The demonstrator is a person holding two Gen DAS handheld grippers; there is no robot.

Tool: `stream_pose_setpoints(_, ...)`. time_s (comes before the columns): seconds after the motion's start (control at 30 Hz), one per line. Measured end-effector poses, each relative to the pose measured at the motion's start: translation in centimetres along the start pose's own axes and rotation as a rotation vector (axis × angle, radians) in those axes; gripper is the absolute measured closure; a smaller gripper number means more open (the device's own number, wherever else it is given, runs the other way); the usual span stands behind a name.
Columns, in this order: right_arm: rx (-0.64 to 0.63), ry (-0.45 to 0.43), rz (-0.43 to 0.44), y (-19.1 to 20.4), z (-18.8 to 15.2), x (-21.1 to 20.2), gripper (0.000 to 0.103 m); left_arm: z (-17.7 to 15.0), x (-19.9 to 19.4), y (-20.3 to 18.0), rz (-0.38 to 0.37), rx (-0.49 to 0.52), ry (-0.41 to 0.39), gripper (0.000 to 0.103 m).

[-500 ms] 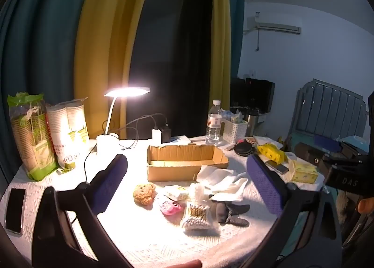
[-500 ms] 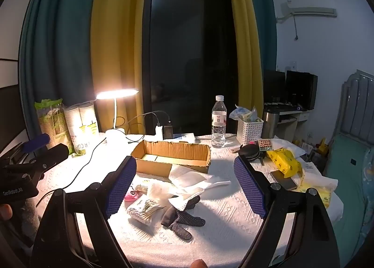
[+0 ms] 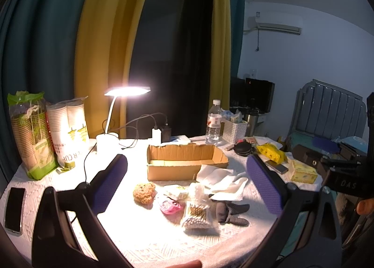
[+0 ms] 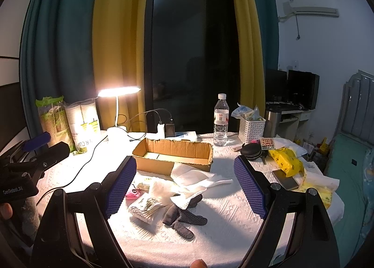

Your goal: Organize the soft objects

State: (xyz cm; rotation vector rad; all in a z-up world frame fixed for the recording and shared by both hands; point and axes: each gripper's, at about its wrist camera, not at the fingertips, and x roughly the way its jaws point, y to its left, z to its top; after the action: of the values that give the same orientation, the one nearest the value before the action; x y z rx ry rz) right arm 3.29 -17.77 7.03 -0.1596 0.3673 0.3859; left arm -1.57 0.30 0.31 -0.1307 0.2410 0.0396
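From the left wrist, my left gripper (image 3: 187, 181) hung spread and empty above the bench (image 3: 152, 242); a sponge (image 3: 144, 192), cotton swabs (image 3: 195, 215) and dark glove (image 3: 230, 212) lay near its front edge, before the cardboard box (image 3: 184, 161). From the right wrist, my right gripper (image 4: 185, 188) was spread over that glove (image 4: 183, 217).

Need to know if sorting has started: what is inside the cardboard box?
The cardboard box shows only bare cardboard floor and flaps; no soft objects in it. Its near wall hides the front strip of the floor.
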Motion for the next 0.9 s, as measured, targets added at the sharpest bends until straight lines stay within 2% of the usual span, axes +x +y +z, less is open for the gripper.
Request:
stream_pose_setpoints(0.63,0.005,0.004,0.003,0.2,-0.1,0.1,0.015,0.0,0.1,0.1,-0.001,-0.003,0.004,0.001)
stream_pose_setpoints(0.9,0.007,0.018,0.013,0.4,-1.5,1.1,0.015,-0.7,0.6,0.5,0.01,-0.015,0.017,0.001)
